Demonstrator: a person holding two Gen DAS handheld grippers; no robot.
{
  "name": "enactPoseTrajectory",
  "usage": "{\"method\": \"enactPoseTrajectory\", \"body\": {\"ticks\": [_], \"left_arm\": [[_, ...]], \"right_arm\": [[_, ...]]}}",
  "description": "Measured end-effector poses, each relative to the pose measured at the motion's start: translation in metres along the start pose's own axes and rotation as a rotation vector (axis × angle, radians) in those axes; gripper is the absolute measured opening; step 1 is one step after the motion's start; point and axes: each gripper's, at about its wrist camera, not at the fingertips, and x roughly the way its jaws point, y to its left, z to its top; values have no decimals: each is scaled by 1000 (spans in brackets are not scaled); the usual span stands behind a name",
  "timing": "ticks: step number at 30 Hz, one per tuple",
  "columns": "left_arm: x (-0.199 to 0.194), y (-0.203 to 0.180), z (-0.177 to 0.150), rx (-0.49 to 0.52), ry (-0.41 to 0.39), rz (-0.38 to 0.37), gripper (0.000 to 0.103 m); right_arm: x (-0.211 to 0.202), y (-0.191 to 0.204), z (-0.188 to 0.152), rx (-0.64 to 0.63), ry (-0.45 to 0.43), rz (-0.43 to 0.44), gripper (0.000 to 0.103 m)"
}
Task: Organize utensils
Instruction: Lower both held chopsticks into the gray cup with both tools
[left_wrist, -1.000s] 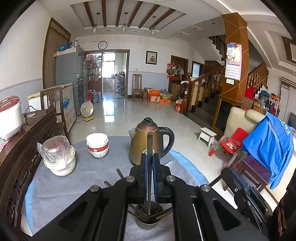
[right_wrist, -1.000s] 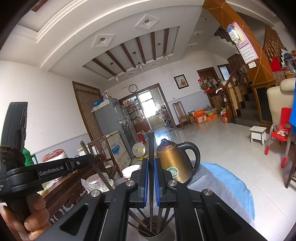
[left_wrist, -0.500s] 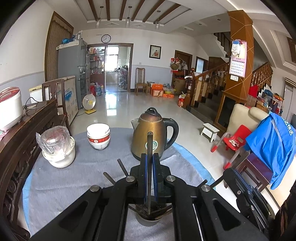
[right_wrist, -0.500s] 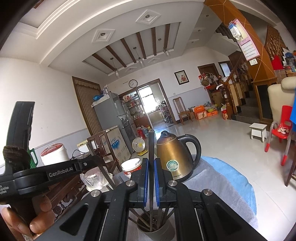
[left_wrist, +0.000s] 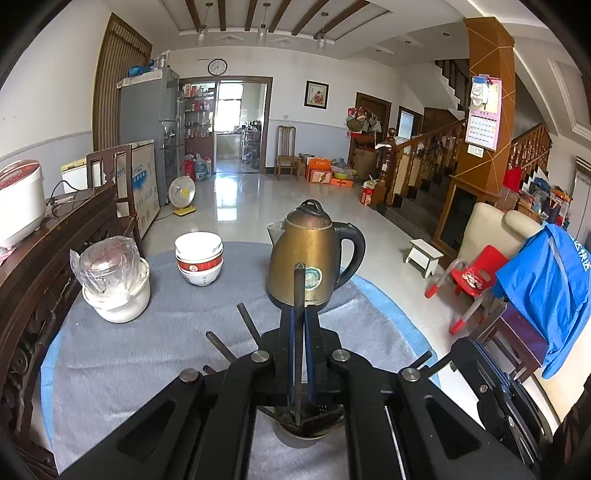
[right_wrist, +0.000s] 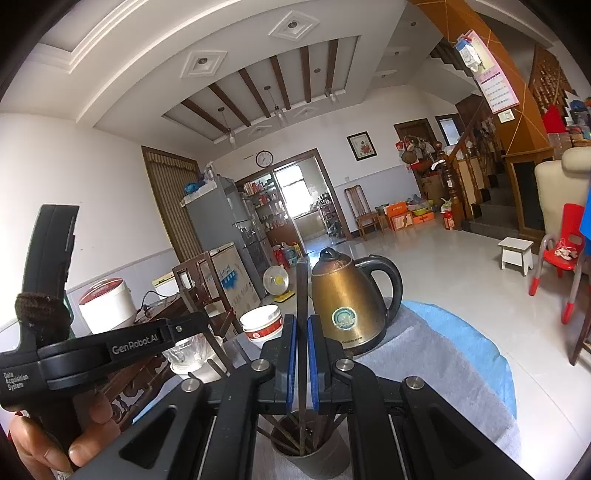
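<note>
Landmark: brass-coloured kettle (left_wrist: 314, 254), standing upright on the grey cloth (left_wrist: 140, 354) that covers the round table.

Left gripper (left_wrist: 298, 354): fingers narrow, pinched on one dark chopstick (left_wrist: 298, 295). The stick stands near upright; its top end shows in front of the kettle's badge, its lower end reaches into the metal utensil cup (left_wrist: 306, 434) on the near side of the kettle. Cup sits on the cloth, mostly hidden under the gripper body. Other chopsticks (left_wrist: 248, 325) lean out of the cup, fanning left of the kettle's base.

Right gripper (right_wrist: 302, 354): fingers also narrow, clamped on a second dark chopstick (right_wrist: 302, 291), held upright, top end just left of the kettle as seen from the right wrist. Its lower end goes down among the sticks in the same cup (right_wrist: 314, 458), which is nearer than the kettle. Cannot tell whether either held tip touches the cup bottom.

A hand (right_wrist: 55, 435) grips the handle of the left gripper, far left of the kettle.

Left of the kettle on the cloth: stacked white-and-red bowls (left_wrist: 199, 264); further left, a white pot with a plastic-wrapped lid (left_wrist: 114, 280).
</note>
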Motion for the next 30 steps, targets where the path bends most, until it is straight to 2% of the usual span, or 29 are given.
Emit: {"method": "enactPoseTrajectory", "body": {"ticks": [30], "left_arm": [[25,10,-8,-7,46,40,5]], "right_arm": [[22,2,-12,3,57,-8,6]]}}
